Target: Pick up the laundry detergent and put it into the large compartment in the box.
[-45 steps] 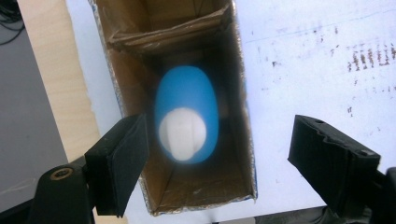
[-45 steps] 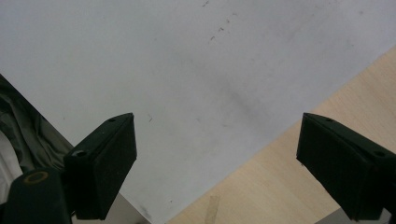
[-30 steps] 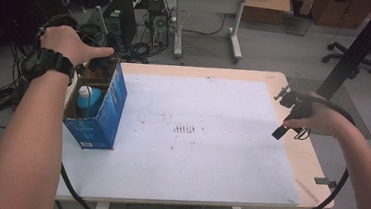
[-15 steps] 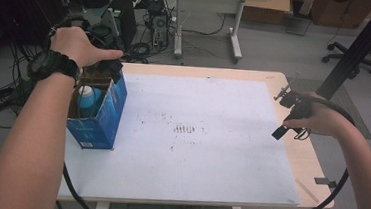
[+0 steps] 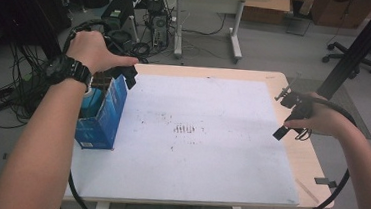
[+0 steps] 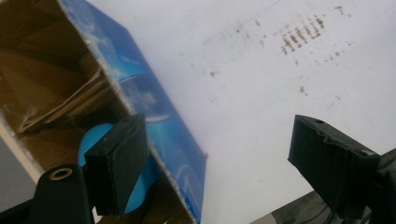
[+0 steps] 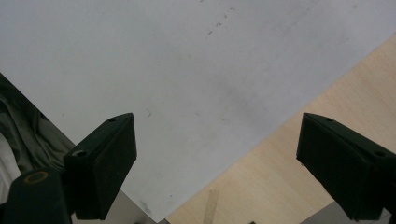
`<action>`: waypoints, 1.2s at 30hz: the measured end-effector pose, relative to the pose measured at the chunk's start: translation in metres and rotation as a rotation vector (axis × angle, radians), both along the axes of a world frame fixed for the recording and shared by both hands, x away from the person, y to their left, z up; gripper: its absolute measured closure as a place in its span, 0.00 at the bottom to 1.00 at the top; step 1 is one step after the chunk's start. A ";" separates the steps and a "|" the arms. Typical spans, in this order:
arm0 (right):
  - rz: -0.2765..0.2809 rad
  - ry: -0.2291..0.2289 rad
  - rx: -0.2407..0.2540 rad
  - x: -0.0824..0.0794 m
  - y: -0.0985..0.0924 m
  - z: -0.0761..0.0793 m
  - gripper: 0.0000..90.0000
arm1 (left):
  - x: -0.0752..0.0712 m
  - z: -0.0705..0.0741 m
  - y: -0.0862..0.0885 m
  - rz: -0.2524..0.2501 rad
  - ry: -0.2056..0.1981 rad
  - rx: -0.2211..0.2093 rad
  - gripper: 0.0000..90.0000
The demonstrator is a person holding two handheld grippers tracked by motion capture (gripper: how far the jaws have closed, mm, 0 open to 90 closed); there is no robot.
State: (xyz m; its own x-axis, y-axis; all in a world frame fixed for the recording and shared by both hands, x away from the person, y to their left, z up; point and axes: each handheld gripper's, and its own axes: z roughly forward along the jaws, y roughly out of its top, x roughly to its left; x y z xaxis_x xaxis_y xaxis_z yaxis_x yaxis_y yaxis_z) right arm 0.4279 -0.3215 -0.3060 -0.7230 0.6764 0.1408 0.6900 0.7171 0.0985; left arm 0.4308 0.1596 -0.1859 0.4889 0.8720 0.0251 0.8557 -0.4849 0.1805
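The table (image 5: 314, 167) has a light wooden top with rounded corners. A big white sheet (image 5: 211, 136) lies flat on it and covers nearly all the top, so bare wood shows only as a strip along the right side and the far edge. Near the middle of the sheet there are small dark marks (image 5: 185, 129). At the left edge of the sheet stands an open blue cardboard box (image 5: 103, 115).
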 end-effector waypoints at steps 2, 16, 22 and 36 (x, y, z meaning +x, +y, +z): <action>0.002 0.000 -0.001 0.000 0.000 0.000 0.13 | 0.000 -0.001 -0.003 -0.017 -0.001 -0.003 0.21; 0.005 0.001 0.002 0.000 0.000 0.000 0.13 | -0.007 -0.017 -0.032 -0.117 0.011 -0.033 0.22; 0.013 -0.004 0.001 0.000 0.003 0.002 0.13 | -0.008 -0.026 -0.045 -0.166 0.030 -0.022 0.24; 0.005 -0.002 0.001 -0.002 0.001 0.000 0.13 | -0.007 -0.051 -0.063 -0.218 0.060 -0.032 0.23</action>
State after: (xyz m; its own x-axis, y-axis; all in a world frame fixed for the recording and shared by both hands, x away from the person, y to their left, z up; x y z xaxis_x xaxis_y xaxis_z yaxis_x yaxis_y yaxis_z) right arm 0.4261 -0.3200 -0.3062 -0.7269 0.6723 0.1400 0.6859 0.7207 0.1006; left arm 0.4236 0.0967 -0.2374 0.6659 0.7452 -0.0362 0.7408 -0.6546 0.1506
